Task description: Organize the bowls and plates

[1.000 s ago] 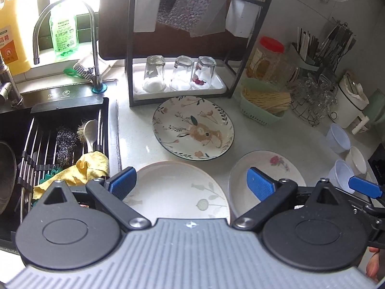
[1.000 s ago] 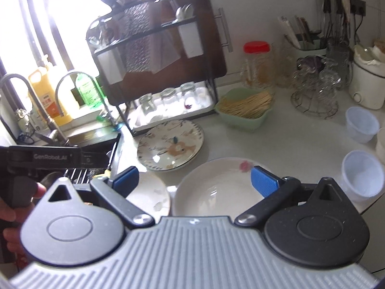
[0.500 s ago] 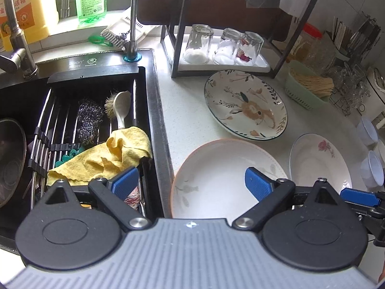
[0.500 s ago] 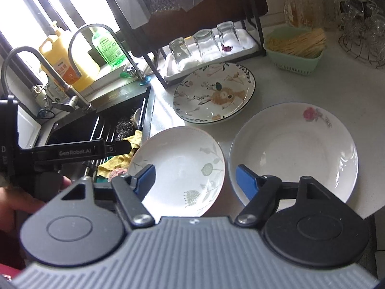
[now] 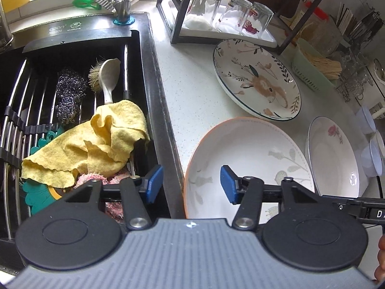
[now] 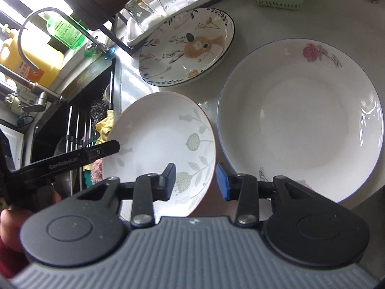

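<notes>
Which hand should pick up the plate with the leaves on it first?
Probably the right gripper. Its open fingers already straddle the near rim of the leaf plate. The left gripper is open too, but only one finger is over that plate; the other hangs over the sink.

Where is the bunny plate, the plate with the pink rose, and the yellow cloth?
bunny plate [image 5: 258, 79]: left wrist view, on the painted middle.
plate with the pink rose [image 6: 303, 122]: right wrist view, on its bare white middle.
yellow cloth [image 5: 96, 144]: left wrist view, on the crumpled middle, in the sink.
</notes>
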The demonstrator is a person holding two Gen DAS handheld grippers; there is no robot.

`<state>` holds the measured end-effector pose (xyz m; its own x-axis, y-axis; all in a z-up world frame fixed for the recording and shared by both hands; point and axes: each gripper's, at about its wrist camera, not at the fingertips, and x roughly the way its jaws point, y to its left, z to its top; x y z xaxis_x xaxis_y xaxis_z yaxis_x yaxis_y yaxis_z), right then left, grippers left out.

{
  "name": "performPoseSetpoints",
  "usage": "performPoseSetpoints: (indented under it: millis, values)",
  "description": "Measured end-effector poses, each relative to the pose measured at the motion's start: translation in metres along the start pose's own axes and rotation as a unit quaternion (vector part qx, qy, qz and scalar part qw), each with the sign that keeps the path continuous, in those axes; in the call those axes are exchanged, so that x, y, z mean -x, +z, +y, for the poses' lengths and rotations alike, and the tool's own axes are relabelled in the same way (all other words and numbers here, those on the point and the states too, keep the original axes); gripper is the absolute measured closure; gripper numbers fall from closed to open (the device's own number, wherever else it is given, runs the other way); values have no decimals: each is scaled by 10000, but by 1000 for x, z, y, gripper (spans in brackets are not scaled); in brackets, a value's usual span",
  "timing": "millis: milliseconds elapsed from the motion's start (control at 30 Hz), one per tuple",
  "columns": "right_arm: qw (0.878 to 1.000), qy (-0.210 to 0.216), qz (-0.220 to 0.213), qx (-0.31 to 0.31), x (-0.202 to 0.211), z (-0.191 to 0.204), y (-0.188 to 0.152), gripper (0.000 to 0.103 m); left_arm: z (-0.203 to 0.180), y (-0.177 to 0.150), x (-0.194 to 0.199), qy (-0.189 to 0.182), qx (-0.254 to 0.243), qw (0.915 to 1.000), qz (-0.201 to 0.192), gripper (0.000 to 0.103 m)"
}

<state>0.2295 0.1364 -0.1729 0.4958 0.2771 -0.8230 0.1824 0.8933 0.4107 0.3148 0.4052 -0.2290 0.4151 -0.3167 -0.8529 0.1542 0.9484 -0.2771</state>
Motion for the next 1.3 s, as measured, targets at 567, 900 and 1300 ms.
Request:
performPoseSetpoints:
  millis: [567,900,1300]
  values:
    - [9979,250,-118,-590,-24,-20,2,84,0,11,-19,-406,-268,9987,119,70]
    - [9966,507,-231,-612,-9,-17,7,84,7,14,-4,-822,-36,9964,215,63]
    - [9947,769,-440,-521,40,-32,29,84,-27,29,31,-1100,458,9928,123,63]
